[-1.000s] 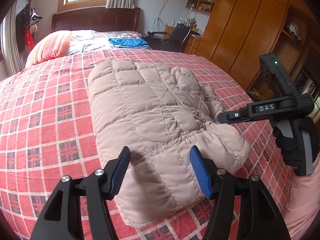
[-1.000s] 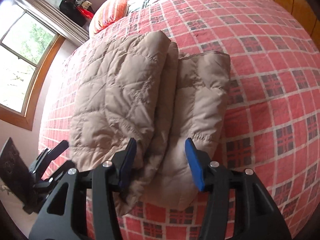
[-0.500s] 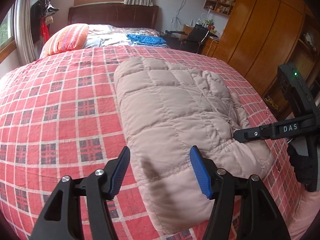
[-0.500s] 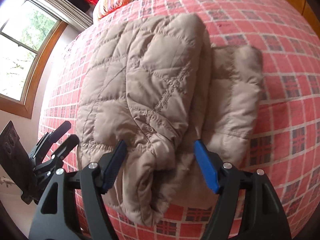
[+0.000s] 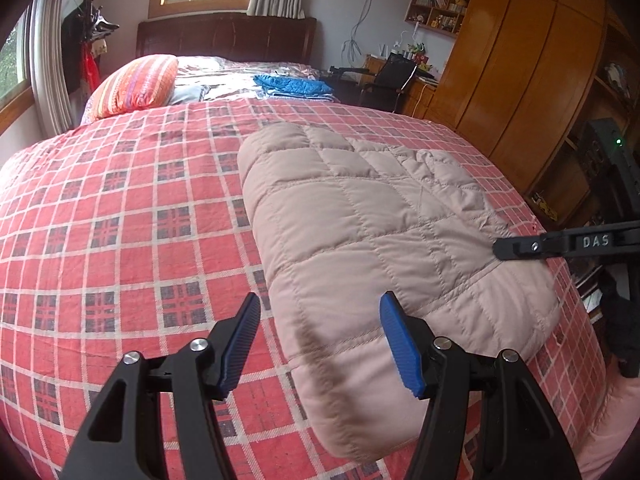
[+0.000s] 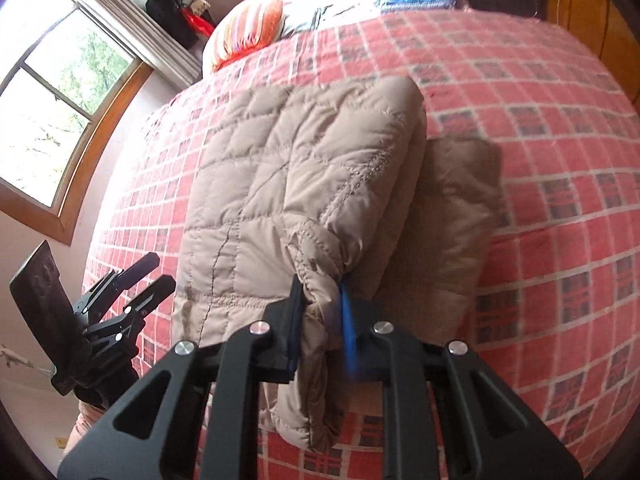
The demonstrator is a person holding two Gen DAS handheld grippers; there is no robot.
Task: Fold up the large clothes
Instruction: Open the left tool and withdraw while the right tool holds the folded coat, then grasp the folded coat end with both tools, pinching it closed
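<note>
A beige quilted jacket (image 5: 372,240) lies folded on the red checked bedspread (image 5: 120,208). My left gripper (image 5: 320,340) hovers open over the jacket's near left corner, blue pads apart, holding nothing. In the right wrist view the jacket (image 6: 288,168) fills the middle, with a sleeve (image 6: 452,216) lying flat to its right. My right gripper (image 6: 320,312) is shut on a gathered cuff fold of the jacket at its near edge. The right gripper also shows in the left wrist view at the jacket's right edge (image 5: 520,248). The left gripper (image 6: 140,280) appears at the lower left of the right wrist view.
An orange striped pillow (image 5: 136,84) and folded blue clothes (image 5: 292,86) lie at the head of the bed. A wooden wardrobe (image 5: 520,72) stands along the right side. A desk with a chair (image 5: 392,80) is beyond the bed. Windows are on the left wall.
My right gripper moved in and shut on the jacket's cuff fold; it was open before. My left gripper drifted left, from over the jacket to over its left corner, still open.
</note>
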